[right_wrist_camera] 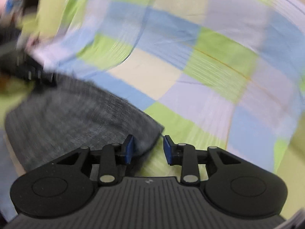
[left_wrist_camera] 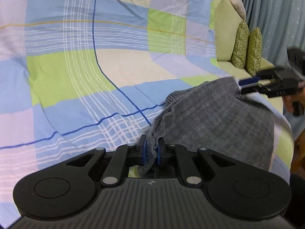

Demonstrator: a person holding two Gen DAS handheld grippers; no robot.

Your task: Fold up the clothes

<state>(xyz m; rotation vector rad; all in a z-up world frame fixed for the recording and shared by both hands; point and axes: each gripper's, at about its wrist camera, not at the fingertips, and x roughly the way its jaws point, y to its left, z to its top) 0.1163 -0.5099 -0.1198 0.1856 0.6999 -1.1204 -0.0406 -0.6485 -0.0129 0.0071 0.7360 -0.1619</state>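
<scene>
A grey knit garment (left_wrist_camera: 219,118) lies folded on a checked bedspread (left_wrist_camera: 76,66). My left gripper (left_wrist_camera: 152,143) is shut on its near edge, with fabric bunched between the blue pads. In the left wrist view my right gripper (left_wrist_camera: 241,86) sits at the garment's far corner. The right wrist view is blurred. There my right gripper (right_wrist_camera: 147,143) has its jaws apart. A corner of the garment (right_wrist_camera: 76,118) lies against the left pad (right_wrist_camera: 129,148), clear of the right pad. My left gripper (right_wrist_camera: 28,70) shows as a dark smear at the garment's far end.
The bedspread (right_wrist_camera: 209,66) in blue, green, lilac and cream squares fills both views. Two green patterned cushions (left_wrist_camera: 247,49) stand on a pale green seat at the right, before a blue-grey curtain (left_wrist_camera: 276,9). A hand (left_wrist_camera: 289,103) holds the right gripper.
</scene>
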